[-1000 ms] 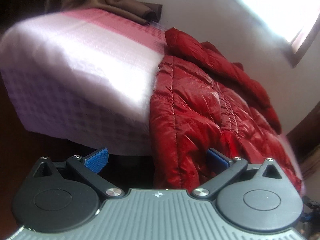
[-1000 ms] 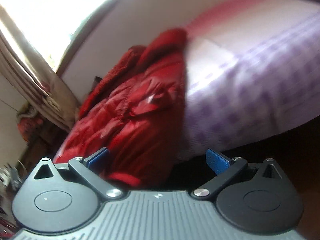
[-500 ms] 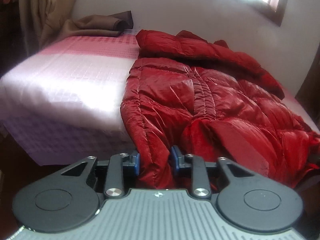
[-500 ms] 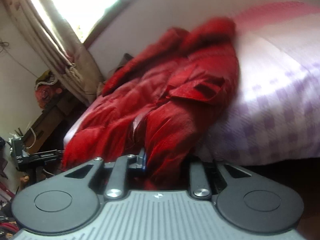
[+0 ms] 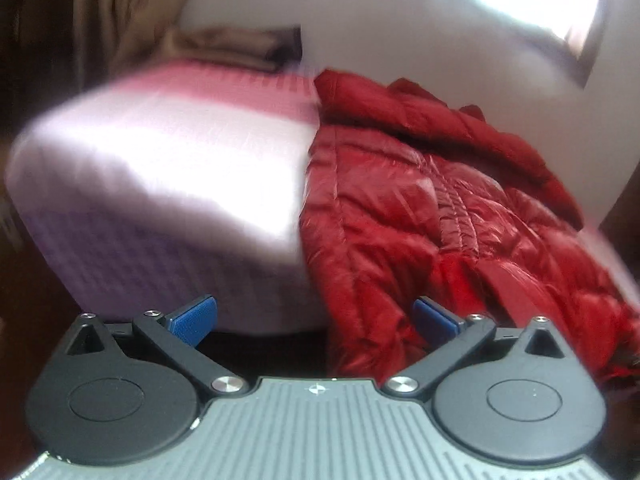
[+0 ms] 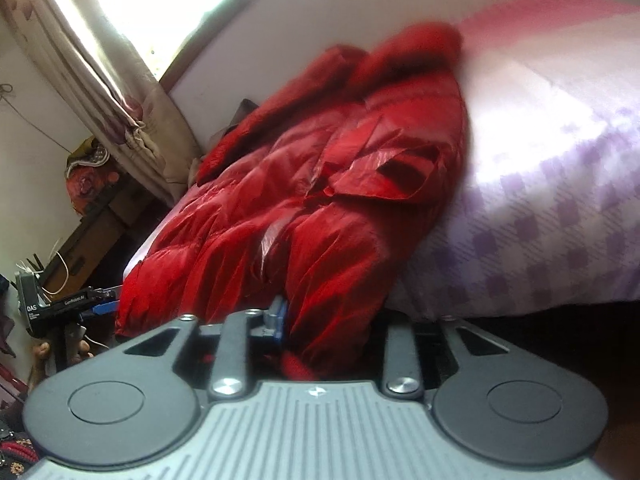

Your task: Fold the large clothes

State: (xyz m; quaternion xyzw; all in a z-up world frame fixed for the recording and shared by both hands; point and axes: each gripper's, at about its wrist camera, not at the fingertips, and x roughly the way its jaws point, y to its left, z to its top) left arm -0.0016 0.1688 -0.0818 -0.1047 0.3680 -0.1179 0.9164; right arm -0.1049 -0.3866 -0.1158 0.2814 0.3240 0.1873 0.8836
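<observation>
Red jacket (image 5: 432, 216) draped over the near edge of the bed (image 5: 168, 168)

Left gripper (image 5: 314, 320) spread wide and opening, hem between the pads but unpressed; right gripper (image 6: 324, 320) narrow, jaws opening, a fold of the jacket's hanging hem between them, pads seemingly against it. Jacket lies toward the window-side end of the bed, hem hanging over that edge
</observation>
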